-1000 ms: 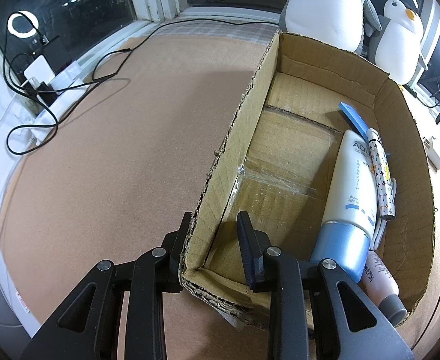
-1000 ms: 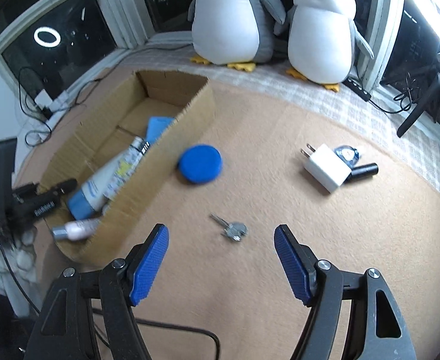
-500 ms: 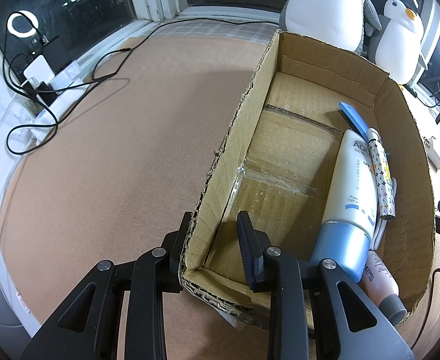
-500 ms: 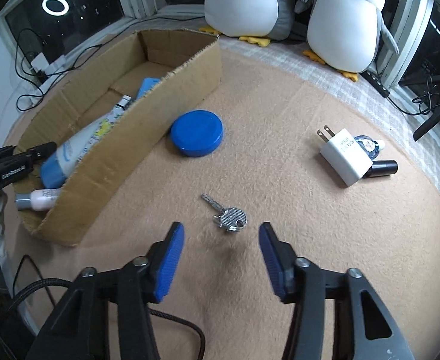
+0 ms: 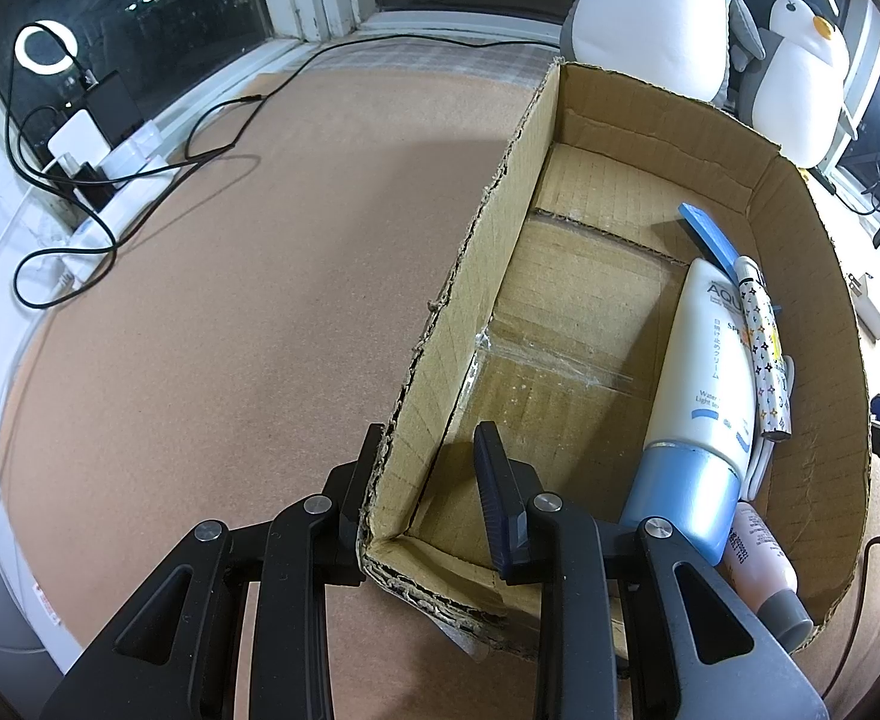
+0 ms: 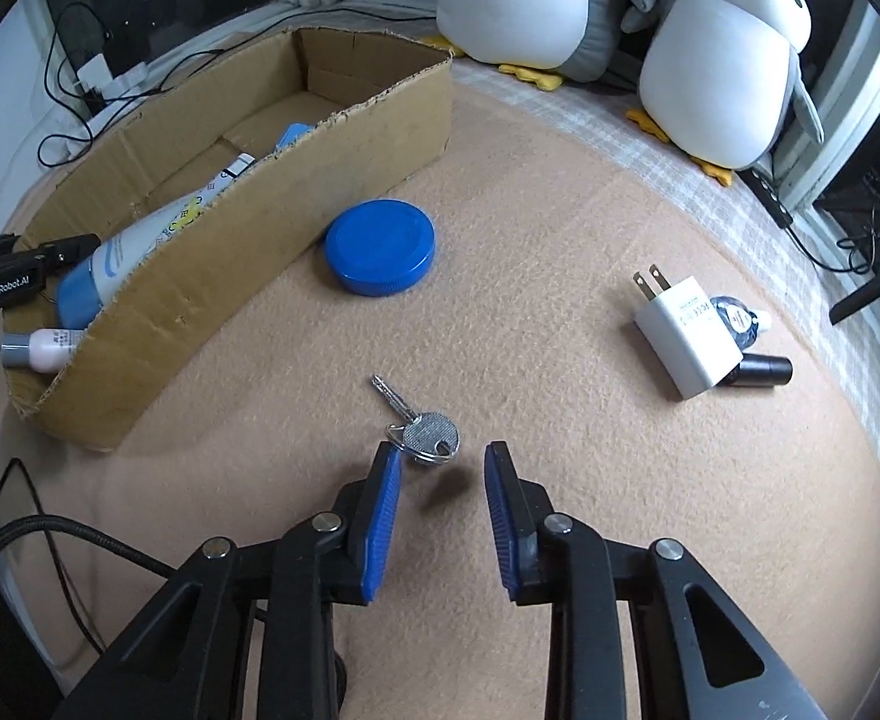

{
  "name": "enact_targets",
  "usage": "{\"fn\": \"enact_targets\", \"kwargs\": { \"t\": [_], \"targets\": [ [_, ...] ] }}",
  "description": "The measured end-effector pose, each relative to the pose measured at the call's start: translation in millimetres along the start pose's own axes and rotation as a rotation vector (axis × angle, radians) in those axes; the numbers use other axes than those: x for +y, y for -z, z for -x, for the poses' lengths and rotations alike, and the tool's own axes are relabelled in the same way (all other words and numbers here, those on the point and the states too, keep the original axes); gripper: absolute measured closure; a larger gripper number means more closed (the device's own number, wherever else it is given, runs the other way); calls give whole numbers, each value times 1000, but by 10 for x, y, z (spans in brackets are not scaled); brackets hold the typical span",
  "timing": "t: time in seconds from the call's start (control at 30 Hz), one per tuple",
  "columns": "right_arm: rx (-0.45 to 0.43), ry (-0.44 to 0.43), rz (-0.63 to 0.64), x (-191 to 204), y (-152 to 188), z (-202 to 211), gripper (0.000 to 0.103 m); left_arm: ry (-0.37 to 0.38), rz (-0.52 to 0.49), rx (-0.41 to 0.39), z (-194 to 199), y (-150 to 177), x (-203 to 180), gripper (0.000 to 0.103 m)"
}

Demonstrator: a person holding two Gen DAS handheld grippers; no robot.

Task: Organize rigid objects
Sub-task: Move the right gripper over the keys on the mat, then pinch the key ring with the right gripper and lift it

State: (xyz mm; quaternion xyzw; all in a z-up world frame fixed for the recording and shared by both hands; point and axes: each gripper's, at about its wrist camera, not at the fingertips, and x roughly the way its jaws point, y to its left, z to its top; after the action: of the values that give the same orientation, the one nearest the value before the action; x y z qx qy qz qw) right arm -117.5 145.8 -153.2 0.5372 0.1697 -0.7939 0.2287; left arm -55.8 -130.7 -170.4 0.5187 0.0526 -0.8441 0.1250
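right gripper [image 6: 442, 462] fingers apart, straddling key [image 6: 425, 429] | left gripper [image 5: 431, 468] fingers astride box wall, gap visible | cardboard box [image 6: 272, 210] 10 o'clock: tube, bottle, pen stowed | blue lid [image 6: 380, 255] 12 o'clock, charger [image 6: 685, 336] 2 o'clock remain

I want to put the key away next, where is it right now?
In the right wrist view the key lies on the tan mat just ahead of the open right gripper, nearer its left finger, with the blue lid and cardboard box beyond it.

Rough corrugated cardboard box [image 6: 272, 192], shiny metal key [image 6: 425, 429], glossy plastic lid [image 6: 380, 246], matt felt mat [image 6: 559, 420].
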Motion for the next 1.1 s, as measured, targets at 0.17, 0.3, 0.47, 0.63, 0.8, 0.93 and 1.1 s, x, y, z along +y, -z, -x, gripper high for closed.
{"fn": "enact_targets", "kwargs": {
  "t": [0.17, 0.3, 0.47, 0.63, 0.8, 0.93, 1.1],
  "targets": [
    [-3, -5, 40, 30, -52, -45, 79, 0, -1, 0, 3, 5, 1, 76],
    [6, -23, 48, 37, -78, -92, 88, 0, -2, 0, 3, 5, 1, 76],
    [-1, -39, 37, 39, -68, -92, 90, 0, -2, 0, 4, 4, 2, 76],
    [-13, -56, 5, 29, -43, -66, 92, 0, -2, 0, 3, 4, 3, 76],
    [-33, -66, -29, 8, 0, -23, 99, 0, -2, 0, 4, 2, 0, 76],
    [-52, -74, -58, -27, 14, 35, 101, 0, -2, 1, 4, 1, -1, 76],
    [-65, -66, -78, -46, 22, 68, 101, 0, -2, -1, 5, 8, 4, 76]
  ]
}}
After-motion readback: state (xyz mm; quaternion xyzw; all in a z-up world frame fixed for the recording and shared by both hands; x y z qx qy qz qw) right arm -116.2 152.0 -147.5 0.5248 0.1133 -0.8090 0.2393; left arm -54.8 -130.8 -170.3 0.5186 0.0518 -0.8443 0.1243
